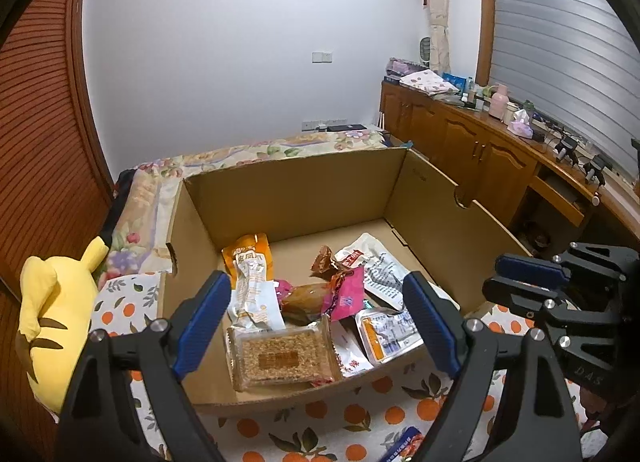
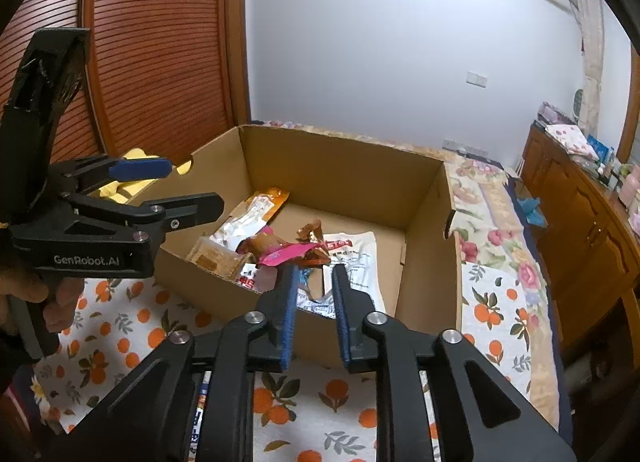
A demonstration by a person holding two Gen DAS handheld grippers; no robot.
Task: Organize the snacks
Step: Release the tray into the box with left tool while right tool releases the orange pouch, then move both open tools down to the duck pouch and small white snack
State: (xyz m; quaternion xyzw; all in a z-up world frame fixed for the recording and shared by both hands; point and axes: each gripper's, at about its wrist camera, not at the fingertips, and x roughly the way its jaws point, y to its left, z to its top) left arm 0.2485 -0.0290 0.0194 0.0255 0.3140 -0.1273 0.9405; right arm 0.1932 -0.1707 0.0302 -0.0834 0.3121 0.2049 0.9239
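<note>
**Desk editor:** Left wrist view first. What did it show?

**Photographer:** The left gripper (image 1: 316,322) hung over the near wall of an open cardboard box (image 1: 296,185) on a bed with an orange-print sheet (image 1: 352,418). Its jaws were spread wide, grasping nothing.

**Desk editor:** And the snacks?

**Photographer:** They lay piled on the box floor: a sesame bar in clear wrap (image 1: 280,358) nearest, an orange-and-white pouch (image 1: 252,278) behind it, a pink wrapper (image 1: 346,296) and a white packet (image 1: 376,266) to the right.

**Desk editor:** The other hand?

**Photographer:** The right gripper (image 2: 314,302) hovered at the box's near edge, jaws parted narrowly and empty. A yellow plush toy (image 1: 52,302) sat left of the box.
</note>
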